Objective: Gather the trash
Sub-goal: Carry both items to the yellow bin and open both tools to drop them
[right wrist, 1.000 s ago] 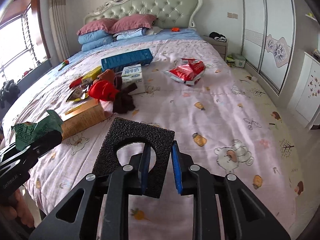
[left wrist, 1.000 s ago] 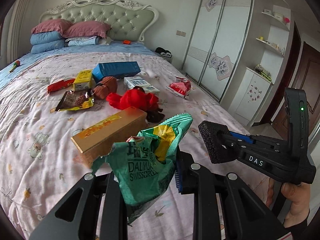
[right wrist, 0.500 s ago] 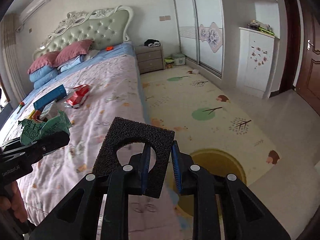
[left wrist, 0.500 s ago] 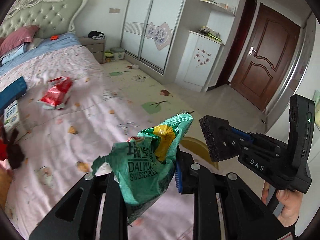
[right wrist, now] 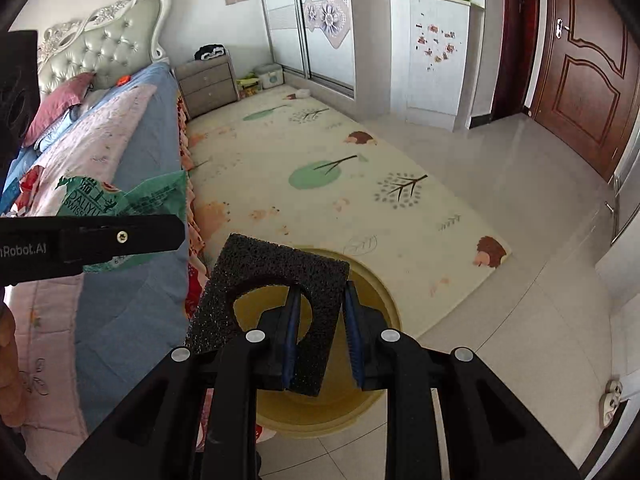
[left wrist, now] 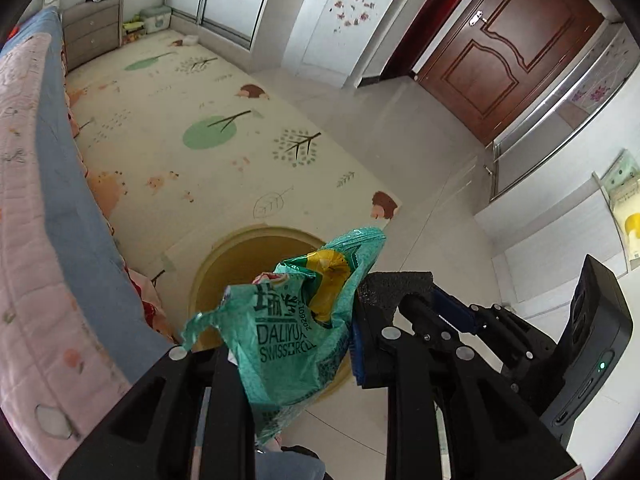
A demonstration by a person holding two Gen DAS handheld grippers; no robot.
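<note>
At the far left the bed [left wrist: 36,208] is running along the frame edge, and just beside it on the floor a yellow bin [left wrist: 240,256] is standing with its mouth open upward. The left tool [left wrist: 292,344] is being held above that bin, clamped on a crumpled green snack wrapper [left wrist: 288,328]; the right tool [right wrist: 318,336] is being held close alongside, pinched on a black foam piece [right wrist: 272,280] with a round cut-out. The drop is judged best done with each load centred over the bin's opening before the grip is eased, since the wrapper is light and could drift toward the bed or the play mat [left wrist: 224,128]. Lowering toward the rim is advised, and the two tools should be kept from knocking together, as they are nearly touching.
</note>
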